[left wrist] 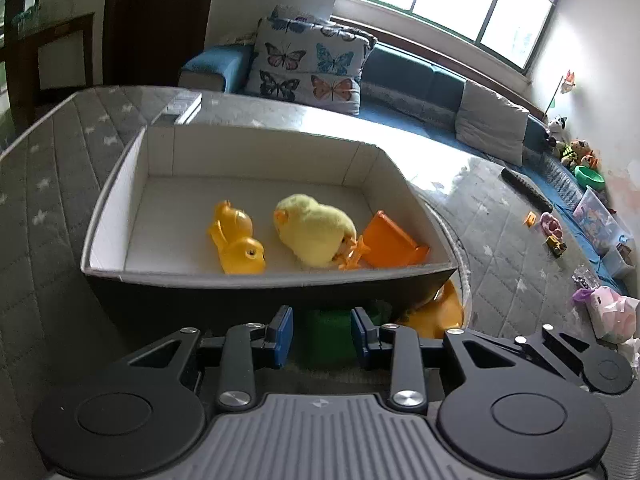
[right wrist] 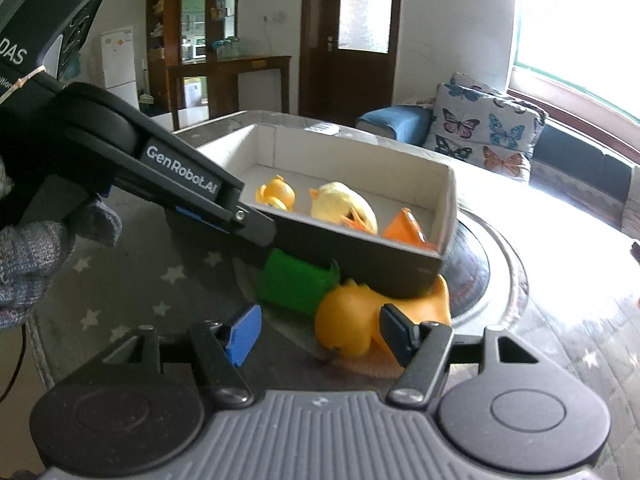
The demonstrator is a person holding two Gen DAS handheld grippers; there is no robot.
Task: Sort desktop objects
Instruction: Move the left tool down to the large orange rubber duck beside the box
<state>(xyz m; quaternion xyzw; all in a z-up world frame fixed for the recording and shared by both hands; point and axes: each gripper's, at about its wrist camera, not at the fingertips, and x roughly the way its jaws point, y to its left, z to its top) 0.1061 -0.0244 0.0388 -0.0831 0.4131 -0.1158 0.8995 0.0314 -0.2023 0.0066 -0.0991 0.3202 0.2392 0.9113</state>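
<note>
So the left gripper [left wrist: 322, 338] has its pads around the green block [right wrist: 294, 286], apparently gripping it, right below the box [left wrist: 112, 216], ready to lift in. Right gripper [right wrist: 320, 334] is spread wide just before the orange duck [right wrist: 360, 320], lying sideways, long axis across the fingers.

"GenRobot.AI" is printed in white on the black plastic finger arm of the left gripper [right wrist: 256, 248], seen from the right wrist. On the dark housing [right wrist: 44, 20] above it, only "DAS" can be read, the rest being cut off.
</note>
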